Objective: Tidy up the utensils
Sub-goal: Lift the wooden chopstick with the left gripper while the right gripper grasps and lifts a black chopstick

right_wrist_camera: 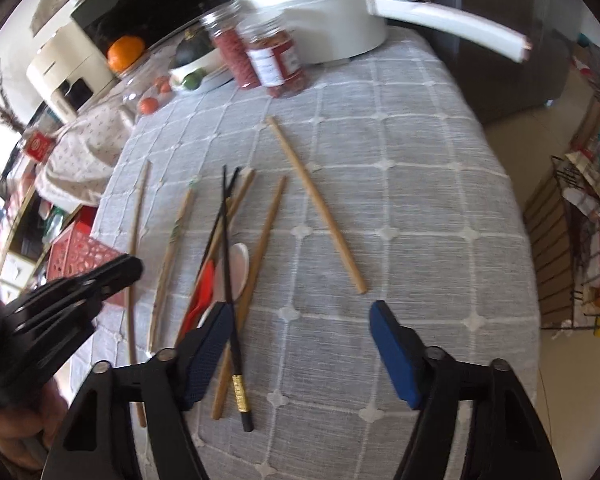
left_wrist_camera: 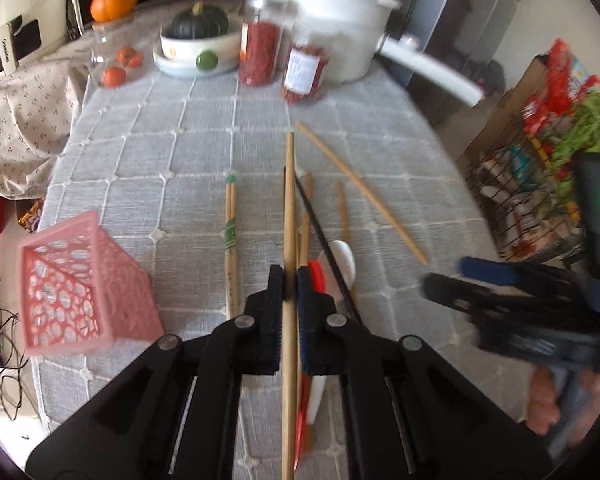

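1. A wooden chopstick (left_wrist_camera: 289,240) is pinched between the nearly closed jaws of the left hand-held gripper (left_wrist_camera: 290,280), above the table (left_wrist_camera: 160,140).
2. The right hand-held gripper (right_wrist_camera: 302,312) is held spread wide, empty, over the scattered chopsticks (right_wrist_camera: 316,204).
3. A pink basket (left_wrist_camera: 80,284) stands tilted at the left.

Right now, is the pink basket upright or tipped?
Tipped: the pink basket leans on the tablecloth, its lattice bottom facing the left-wrist camera.
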The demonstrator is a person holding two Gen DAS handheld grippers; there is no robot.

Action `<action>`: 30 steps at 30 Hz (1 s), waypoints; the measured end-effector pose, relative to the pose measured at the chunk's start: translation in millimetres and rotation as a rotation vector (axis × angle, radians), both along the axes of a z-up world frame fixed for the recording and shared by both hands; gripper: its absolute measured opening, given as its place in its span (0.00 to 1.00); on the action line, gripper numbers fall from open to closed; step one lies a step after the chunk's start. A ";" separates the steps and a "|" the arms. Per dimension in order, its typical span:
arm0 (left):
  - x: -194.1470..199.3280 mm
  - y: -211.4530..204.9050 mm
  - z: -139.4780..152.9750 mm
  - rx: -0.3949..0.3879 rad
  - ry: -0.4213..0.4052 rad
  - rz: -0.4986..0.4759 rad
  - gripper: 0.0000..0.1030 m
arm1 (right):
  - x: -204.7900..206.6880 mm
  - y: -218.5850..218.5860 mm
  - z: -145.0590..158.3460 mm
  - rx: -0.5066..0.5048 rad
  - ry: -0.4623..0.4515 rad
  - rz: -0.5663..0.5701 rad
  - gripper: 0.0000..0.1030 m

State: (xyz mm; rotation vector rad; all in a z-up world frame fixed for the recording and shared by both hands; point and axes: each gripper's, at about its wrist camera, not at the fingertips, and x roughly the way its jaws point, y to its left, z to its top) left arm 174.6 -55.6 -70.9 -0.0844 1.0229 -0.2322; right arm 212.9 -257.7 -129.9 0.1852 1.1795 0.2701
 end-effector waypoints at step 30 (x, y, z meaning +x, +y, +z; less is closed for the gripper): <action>-58.2 70.9 57.5 -0.166 -0.173 0.071 0.07 | 23.5 69.3 2.7 -0.021 -0.099 0.155 0.06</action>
